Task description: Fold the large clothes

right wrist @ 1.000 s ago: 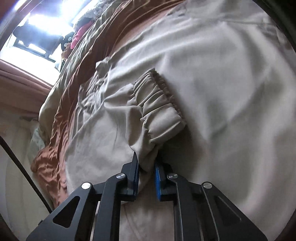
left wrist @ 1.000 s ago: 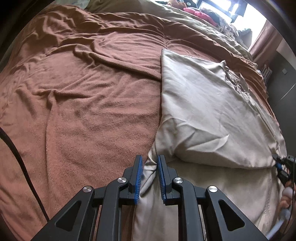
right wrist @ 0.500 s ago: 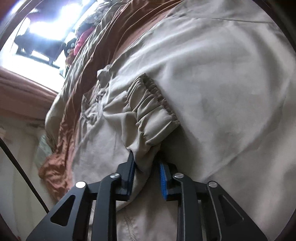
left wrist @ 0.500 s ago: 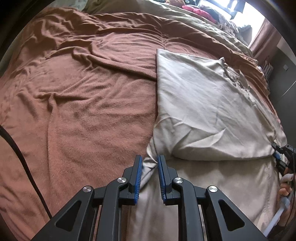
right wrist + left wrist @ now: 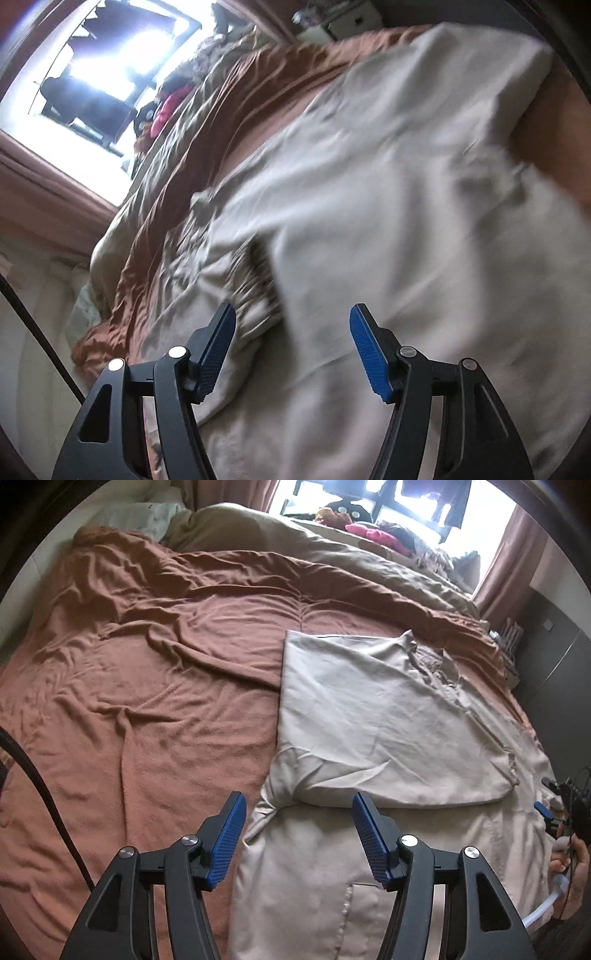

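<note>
A large beige garment (image 5: pixel 384 731) lies on the brown bed cover (image 5: pixel 155 701), with one part folded over the lower part. My left gripper (image 5: pixel 299 823) is open and empty, just above the folded edge near the garment's left side. My right gripper (image 5: pixel 291 339) is open and empty over the same garment (image 5: pixel 388 229), close to its gathered elastic cuff (image 5: pixel 255 291). The right wrist view is blurred. The right gripper also shows at the far right of the left wrist view (image 5: pixel 550 812), held by a hand.
An olive duvet (image 5: pixel 332 554) is bunched along the far side of the bed, with a pillow (image 5: pixel 136 517) at the top left. Clothes (image 5: pixel 373 531) lie on the window sill. A dark cabinet (image 5: pixel 554 657) stands at the right. A black cable (image 5: pixel 37 782) crosses the left edge.
Both grippers were shut on the beige garment; both have opened, let go of it and drawn back. The folded part now rests on the lower part.
</note>
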The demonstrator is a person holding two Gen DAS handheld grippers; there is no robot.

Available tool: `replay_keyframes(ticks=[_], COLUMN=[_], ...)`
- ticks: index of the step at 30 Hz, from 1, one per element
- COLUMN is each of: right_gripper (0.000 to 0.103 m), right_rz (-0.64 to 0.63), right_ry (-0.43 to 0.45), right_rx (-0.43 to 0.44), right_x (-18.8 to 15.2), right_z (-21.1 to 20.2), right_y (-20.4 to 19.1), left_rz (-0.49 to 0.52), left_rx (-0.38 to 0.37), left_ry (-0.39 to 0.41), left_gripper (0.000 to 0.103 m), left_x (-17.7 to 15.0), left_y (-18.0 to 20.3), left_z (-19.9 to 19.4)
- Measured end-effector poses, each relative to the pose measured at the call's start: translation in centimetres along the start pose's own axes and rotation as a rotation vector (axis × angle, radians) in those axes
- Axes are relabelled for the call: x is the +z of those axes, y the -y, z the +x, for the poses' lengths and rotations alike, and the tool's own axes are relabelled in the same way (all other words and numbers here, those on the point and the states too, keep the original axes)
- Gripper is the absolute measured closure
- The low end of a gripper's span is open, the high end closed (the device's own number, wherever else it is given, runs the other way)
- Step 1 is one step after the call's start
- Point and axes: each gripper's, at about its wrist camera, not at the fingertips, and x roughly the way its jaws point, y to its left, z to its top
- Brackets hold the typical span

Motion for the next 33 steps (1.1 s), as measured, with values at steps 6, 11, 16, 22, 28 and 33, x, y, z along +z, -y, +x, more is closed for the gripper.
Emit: replay_keyframes(ticks=[6, 11, 16, 22, 28, 33], right_gripper=[0.040, 0.043, 0.047, 0.059, 0.067, 0.069], right_rz=[0.073, 0.163, 0.092, 0.108, 0.148, 0.156], right_ry=[0.119, 0.184, 0.210, 0.222, 0.181, 0.179], right_rx=[-0.050, -0.083, -0.179, -0.263, -0.246, -0.260], right_x=[2.7, 5.0, 8.1, 10.5, 12.1, 14.5], right_z=[-4.5, -8.1, -10.9, -11.2, -8.0, -6.6], right_y=[5.0, 10.1, 12.8, 14.9, 15.2, 16.4], left_rz=[0.028, 0.072, 0.111, 0.134, 0.136, 0.139], left_rx=[0.022, 0.029, 0.035, 0.074, 0.137, 0.173], left_ry=[0.018, -0.006, -0.023, -0.032, -0.039, -0.025], left_gripper=[0.041, 0.041, 0.041, 0.041, 0.041, 0.041], left_x=[-0.3, -0.8, -1.0, -1.4, -1.4, -1.2], left_y=[1.7, 3.1, 4.4, 5.3, 5.0, 4.5], left_z=[-0.4, 0.7, 1.8, 3.5, 5.4, 5.7])
